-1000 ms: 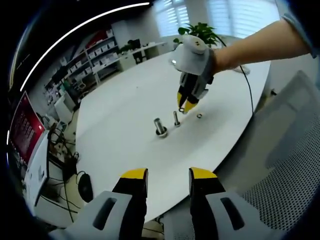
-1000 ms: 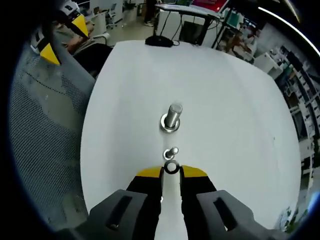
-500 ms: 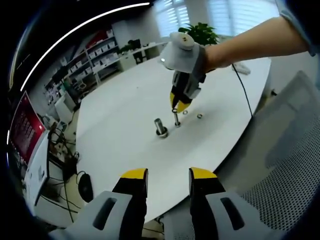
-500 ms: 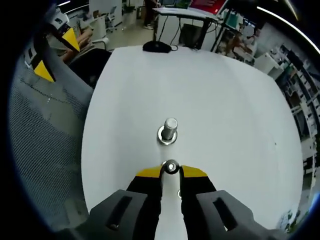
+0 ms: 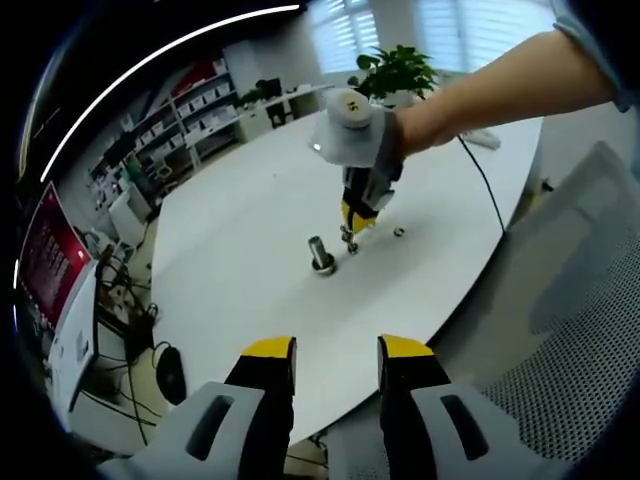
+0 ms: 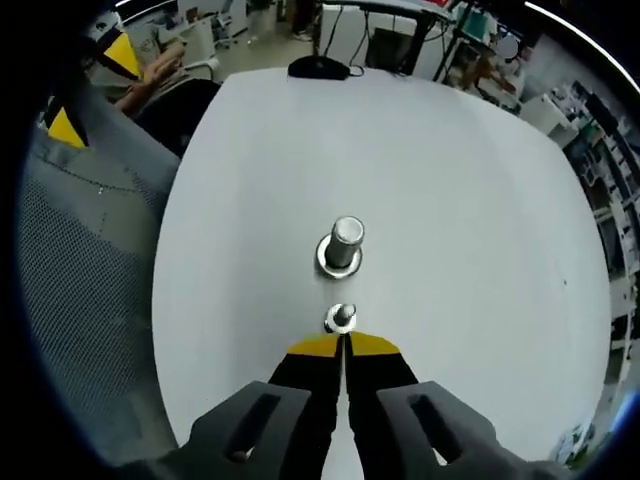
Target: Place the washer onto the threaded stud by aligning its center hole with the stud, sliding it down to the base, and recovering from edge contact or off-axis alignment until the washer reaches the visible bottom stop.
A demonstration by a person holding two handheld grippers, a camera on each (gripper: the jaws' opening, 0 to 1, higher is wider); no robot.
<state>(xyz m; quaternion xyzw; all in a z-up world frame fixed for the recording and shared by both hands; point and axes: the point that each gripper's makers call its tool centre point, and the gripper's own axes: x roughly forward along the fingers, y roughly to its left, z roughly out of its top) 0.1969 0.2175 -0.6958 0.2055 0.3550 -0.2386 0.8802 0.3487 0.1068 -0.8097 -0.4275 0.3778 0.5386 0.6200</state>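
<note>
- Right hand-held gripper (image 6: 343, 343): jaws nearly together, tips just behind the threaded stud (image 6: 343, 316) on the white table (image 6: 470, 200).
- Washer (image 6: 342, 322): apparently ringing the stud, low down.
- Left hand-held gripper (image 5: 337, 350): jaws apart, nothing held.

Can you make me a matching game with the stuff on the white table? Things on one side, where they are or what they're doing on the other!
Things:
1. right tongs
2. left tongs
3. big stud
4. small stud

Places or states:
A. just in front of the shut tips
B. open, away from the parts
C. farther along the table, ring at its base
D. tips together

Pairs: 1-D, 2-B, 3-C, 4-A
</note>
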